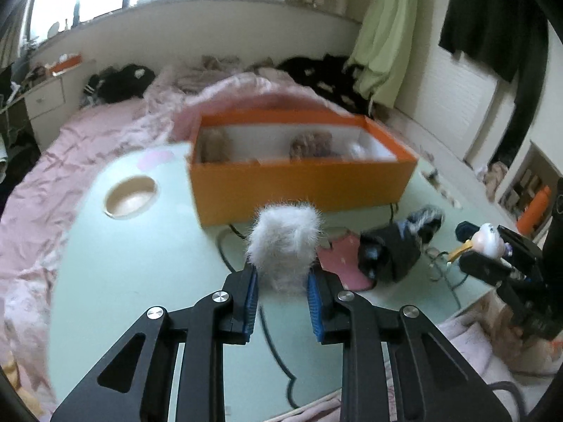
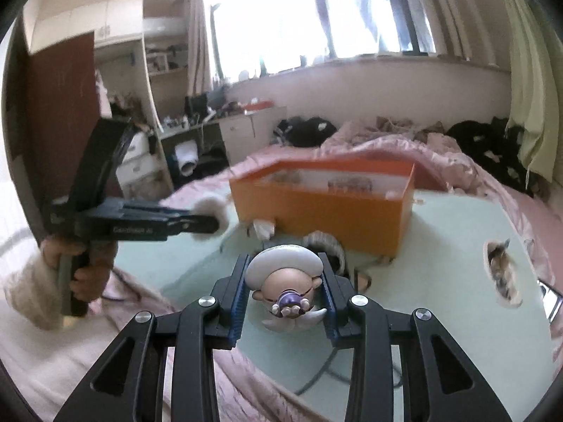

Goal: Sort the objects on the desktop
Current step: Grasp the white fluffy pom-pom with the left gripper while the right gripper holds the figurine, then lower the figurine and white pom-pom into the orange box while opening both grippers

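Left claw (image 1: 283, 290) clamped on soft, light white fur pompom (image 1: 284, 242); right claw (image 2: 284, 293) clamped on rigid, smooth, breakable figurine (image 2: 284, 277), head-gripped, near orange box (image 1: 302, 186)

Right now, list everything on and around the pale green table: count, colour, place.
Cardboard box: one, orange, open, far side of table, brownish furry items inside.
Fluffy pom-pom: one, white, between left gripper's pads.
Small figurine: one, white hat, purple detail, between right gripper's pads.
Dark cloth bundle: one, black, on table near box.
Pink flat piece: one, beside bundle.
Round recess: one, beige, table's left.
Table: one, pale green.
Bedding: pink, around table.
Left gripper: black, blue pads, shut.
Right gripper: same, shut.
Hand: holding left gripper's handle.
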`<state>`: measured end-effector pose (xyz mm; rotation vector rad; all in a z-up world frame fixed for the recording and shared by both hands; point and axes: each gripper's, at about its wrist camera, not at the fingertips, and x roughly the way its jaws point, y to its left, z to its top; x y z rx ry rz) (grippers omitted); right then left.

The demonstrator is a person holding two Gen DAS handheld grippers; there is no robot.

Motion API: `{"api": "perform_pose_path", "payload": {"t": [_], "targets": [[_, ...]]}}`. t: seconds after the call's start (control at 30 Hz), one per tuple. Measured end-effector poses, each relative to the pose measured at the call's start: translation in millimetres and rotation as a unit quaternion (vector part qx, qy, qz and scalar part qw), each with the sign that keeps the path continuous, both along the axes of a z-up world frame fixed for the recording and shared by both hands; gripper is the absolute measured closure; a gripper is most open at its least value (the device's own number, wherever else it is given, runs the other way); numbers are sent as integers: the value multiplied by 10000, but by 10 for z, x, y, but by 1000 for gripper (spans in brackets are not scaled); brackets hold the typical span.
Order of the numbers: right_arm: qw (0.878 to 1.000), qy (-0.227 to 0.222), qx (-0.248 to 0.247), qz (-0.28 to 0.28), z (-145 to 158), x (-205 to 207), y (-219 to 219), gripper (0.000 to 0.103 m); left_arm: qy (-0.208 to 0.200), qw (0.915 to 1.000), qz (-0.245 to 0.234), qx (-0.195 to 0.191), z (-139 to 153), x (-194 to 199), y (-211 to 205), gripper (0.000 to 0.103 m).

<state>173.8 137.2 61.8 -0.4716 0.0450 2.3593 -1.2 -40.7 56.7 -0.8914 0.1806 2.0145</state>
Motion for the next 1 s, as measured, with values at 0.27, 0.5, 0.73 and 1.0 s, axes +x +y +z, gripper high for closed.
{"api": "perform_pose_path", "payload": {"t": [0.27, 0.5, 0.73, 1.0], "targets": [[9965, -262, 414, -672, 779, -558, 452, 68, 560, 9969, 228, 497, 567, -344, 326, 78], [9878, -640, -127, -1412, 539, -825, 1292, 60, -48, 9985, 507, 201, 222, -865, 767, 58], [9819, -1047, -3, -1579, 285, -762, 1349, 32, 254, 9981, 525, -202, -77, -752, 829, 30], [9905, -370, 3, -1324, 512, -516, 1130, 31, 108, 9977, 515, 430, 145, -667, 524, 30]]}}
